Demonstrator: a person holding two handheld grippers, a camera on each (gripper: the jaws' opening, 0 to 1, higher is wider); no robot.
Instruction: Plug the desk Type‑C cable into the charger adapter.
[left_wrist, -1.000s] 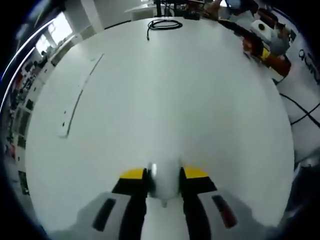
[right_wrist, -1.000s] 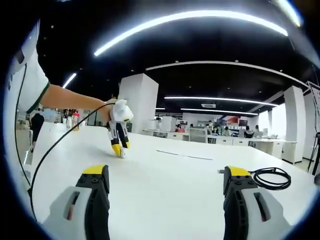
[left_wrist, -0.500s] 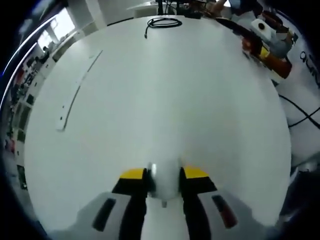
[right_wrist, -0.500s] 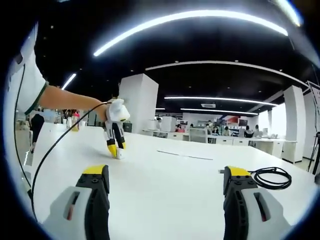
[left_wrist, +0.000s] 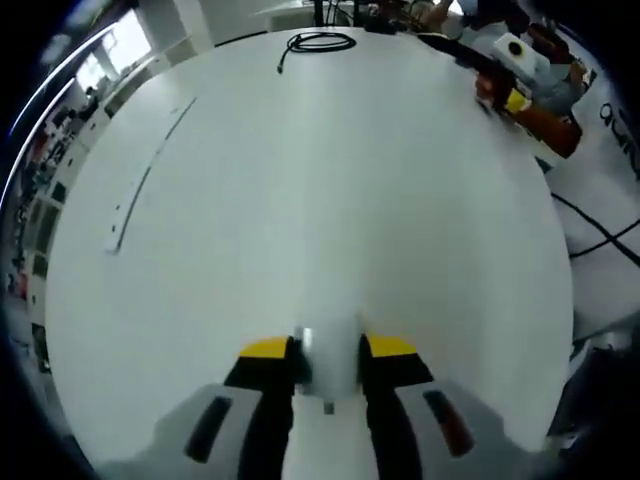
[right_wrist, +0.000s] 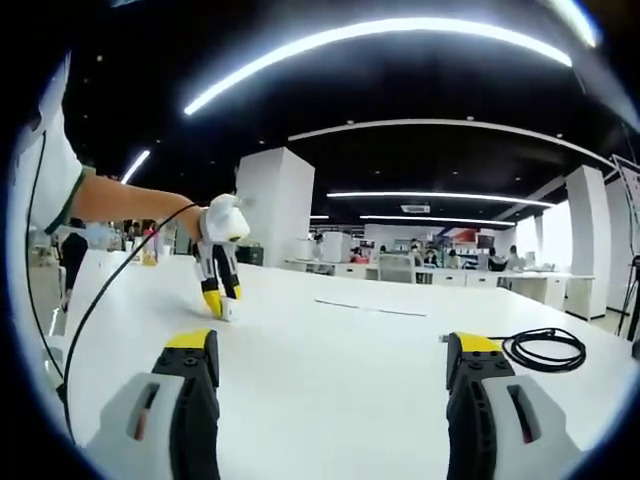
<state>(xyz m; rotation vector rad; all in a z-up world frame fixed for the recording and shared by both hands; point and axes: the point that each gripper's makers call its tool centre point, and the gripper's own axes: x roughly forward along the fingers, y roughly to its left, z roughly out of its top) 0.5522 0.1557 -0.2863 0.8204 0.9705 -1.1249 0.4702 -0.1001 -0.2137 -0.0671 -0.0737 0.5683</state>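
grey grippers (right_wrist: 330, 372) (yellow-tipped), white sleeve (right_wrist: 45, 175)

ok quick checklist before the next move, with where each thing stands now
1. Left gripper shut on white charger adapter: ok.
2. Right gripper open, jaws wide, nothing between them: ok.
3. Coiled black Type-C cable lying free on the white table, right of the right gripper: ok.
4. Cable plug within the right jaws: not ok.
5. Adapter port facing: cannot tell.
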